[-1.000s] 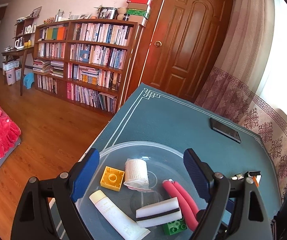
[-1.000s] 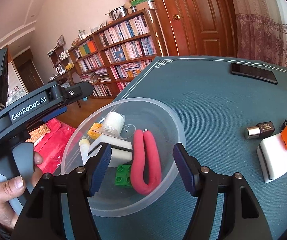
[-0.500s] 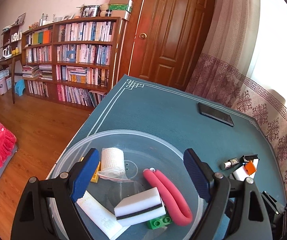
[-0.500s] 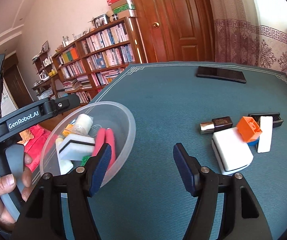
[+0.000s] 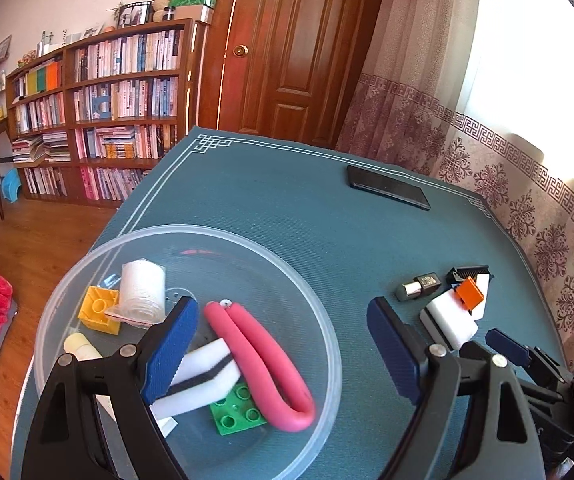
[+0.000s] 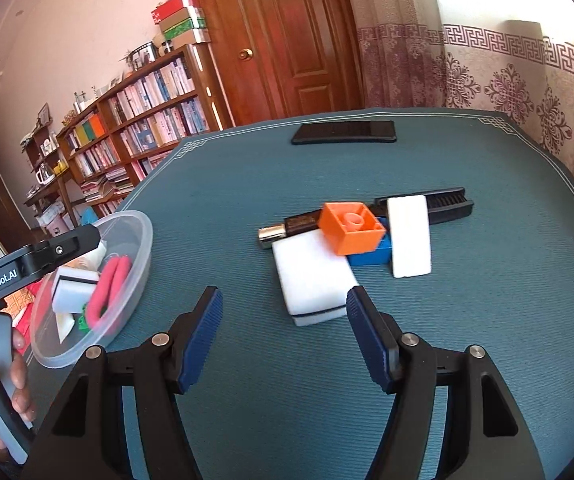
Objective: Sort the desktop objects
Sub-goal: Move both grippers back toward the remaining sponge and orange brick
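— Where's the sponge (image 6: 314, 278)?

— On the mat, just ahead of your right gripper (image 6: 283, 322), its long side running away from you; the orange brick (image 6: 351, 233) overlaps its far corner.

— Which hand is nearer?

— Your right, jaws spread and empty. Your left gripper (image 5: 283, 354), also spread and empty, hangs over the bowl (image 5: 319, 320).

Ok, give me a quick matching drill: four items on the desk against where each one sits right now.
Items:
1. green brick
2. orange brick
3. black phone
4. yellow brick

Places:
A. far side of the table, alone
B. in the clear bowl, under the pink pliers handles
C. atop the loose pile, on a blue brick
D. in the bowl, beside the gauze roll

Pairs: 1-B, 2-C, 3-A, 4-D
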The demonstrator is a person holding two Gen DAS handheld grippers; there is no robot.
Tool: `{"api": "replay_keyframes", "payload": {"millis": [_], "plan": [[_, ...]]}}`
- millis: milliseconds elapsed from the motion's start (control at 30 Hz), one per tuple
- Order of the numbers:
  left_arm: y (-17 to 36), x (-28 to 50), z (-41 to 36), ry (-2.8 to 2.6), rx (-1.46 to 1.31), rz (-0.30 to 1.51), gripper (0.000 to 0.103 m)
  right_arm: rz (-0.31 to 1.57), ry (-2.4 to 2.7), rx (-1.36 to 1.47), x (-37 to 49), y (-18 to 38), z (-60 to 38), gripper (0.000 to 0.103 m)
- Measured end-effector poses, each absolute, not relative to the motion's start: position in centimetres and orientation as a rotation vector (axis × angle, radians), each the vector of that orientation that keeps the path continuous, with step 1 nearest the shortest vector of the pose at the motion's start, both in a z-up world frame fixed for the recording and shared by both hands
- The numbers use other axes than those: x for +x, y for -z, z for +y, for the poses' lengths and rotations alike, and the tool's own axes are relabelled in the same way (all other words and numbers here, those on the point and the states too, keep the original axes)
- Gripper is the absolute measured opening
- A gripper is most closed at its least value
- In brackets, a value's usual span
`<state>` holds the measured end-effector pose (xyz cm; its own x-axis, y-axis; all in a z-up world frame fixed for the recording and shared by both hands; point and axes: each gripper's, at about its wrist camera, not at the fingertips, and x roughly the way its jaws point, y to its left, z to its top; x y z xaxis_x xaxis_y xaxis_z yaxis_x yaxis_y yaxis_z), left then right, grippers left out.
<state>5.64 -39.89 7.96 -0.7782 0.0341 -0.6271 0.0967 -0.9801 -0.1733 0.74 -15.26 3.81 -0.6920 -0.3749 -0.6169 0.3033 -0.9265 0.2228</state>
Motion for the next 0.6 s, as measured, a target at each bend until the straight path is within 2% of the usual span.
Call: {"api": "replay_keyframes", "payload": {"millis": [333,600], "plan": [[-7.2,5.0,-33.5,3.0,1.151,0.163,0.089,-0.163,2.697,0.992,0.1,-3.8,-9.6,0.068],[-5.5,3.6,-29.3,3.008,1.281,0.199,0.089,-0.121,2.782,0.99,-0.2,-3.4,-6.2,0.068]]}}
